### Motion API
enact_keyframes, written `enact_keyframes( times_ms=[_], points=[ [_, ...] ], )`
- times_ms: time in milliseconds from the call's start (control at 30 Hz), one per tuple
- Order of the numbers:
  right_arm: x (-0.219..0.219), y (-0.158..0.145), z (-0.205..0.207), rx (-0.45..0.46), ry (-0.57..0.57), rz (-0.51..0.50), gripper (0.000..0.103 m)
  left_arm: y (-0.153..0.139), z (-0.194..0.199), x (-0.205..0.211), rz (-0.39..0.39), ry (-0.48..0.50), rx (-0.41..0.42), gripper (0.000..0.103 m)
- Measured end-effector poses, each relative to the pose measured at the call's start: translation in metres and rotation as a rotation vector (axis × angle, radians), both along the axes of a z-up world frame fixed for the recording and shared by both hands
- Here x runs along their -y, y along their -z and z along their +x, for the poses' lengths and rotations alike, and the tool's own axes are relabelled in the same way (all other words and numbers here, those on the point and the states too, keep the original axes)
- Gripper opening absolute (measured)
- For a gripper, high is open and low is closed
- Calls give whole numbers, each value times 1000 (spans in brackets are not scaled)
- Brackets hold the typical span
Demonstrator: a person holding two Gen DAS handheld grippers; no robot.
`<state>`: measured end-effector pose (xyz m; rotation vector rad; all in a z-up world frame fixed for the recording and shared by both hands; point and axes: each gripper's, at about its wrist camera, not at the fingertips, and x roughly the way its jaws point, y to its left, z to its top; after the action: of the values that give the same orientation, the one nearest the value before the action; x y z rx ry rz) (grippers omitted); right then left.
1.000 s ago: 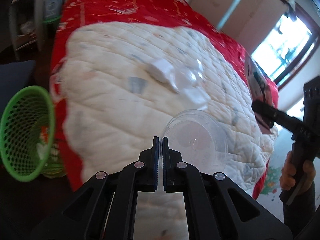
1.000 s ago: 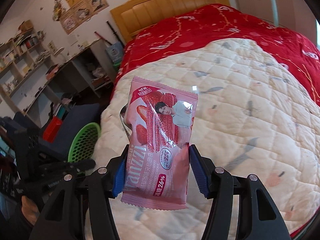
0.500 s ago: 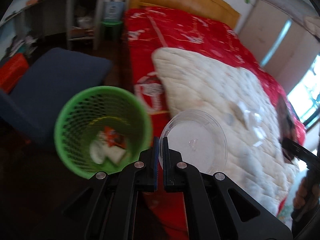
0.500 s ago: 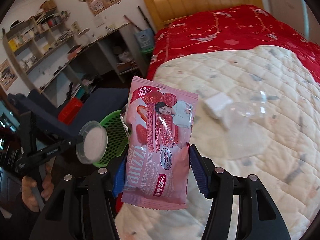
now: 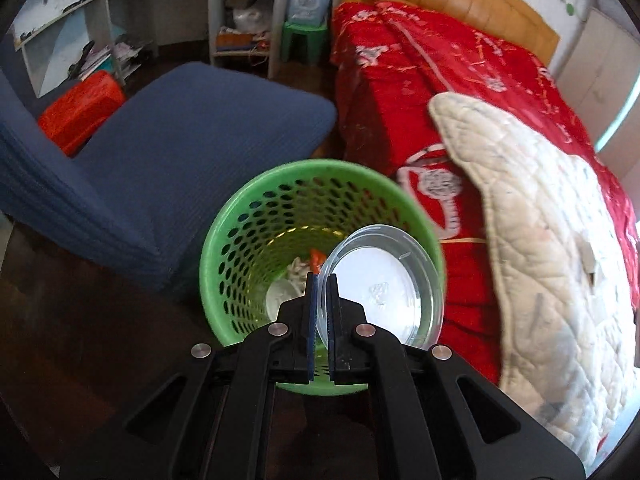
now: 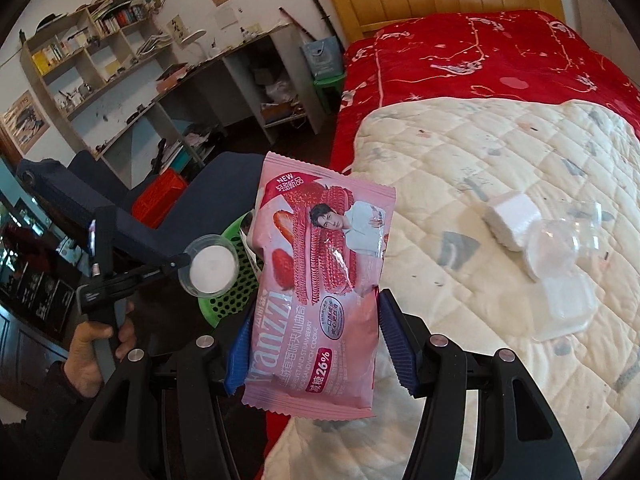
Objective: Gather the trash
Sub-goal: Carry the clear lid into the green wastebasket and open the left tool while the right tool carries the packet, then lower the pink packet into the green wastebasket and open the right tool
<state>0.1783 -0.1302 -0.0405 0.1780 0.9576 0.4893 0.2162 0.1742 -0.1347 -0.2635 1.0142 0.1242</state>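
Observation:
My left gripper (image 5: pixel 320 286) is shut on the rim of a clear round plastic lid (image 5: pixel 386 286) and holds it just above the green mesh bin (image 5: pixel 248 248), which has some trash at its bottom. The same gripper and lid (image 6: pixel 210 266) show in the right wrist view, over the bin (image 6: pixel 234 284). My right gripper (image 6: pixel 312 340) is shut on a pink cookie wrapper (image 6: pixel 320 280), held upright above the bed's edge. A white block (image 6: pixel 512 218) and clear plastic packaging (image 6: pixel 560 272) lie on the cream quilt (image 6: pixel 500 152).
A blue chair (image 5: pixel 168 152) stands left of the bin, the red bed (image 5: pixel 420 80) to its right. A red crate (image 5: pixel 76 108), a green stool (image 5: pixel 304 36) and cluttered desk shelves (image 6: pixel 120 40) stand behind. The floor is dark wood.
My left gripper has swung left from over the quilt to above the green bin, carrying the lid. My right gripper has turned left a little, still holding the wrapper.

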Motion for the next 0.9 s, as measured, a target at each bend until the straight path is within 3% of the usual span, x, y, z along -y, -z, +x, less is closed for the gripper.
enact_keyframes(
  times_ms=[167, 400, 900],
  points=[
    [-16, 4, 6, -10, -20, 5, 56, 16, 4, -12, -26, -26, -29, 9],
    [-39, 9, 12, -22, -54, 18, 56, 29, -4, -30, -121, -64, -30, 13],
    [-112, 31, 31, -73, -153, 18, 56, 14, -44, -48, -120, -105, 14, 13]
  ],
)
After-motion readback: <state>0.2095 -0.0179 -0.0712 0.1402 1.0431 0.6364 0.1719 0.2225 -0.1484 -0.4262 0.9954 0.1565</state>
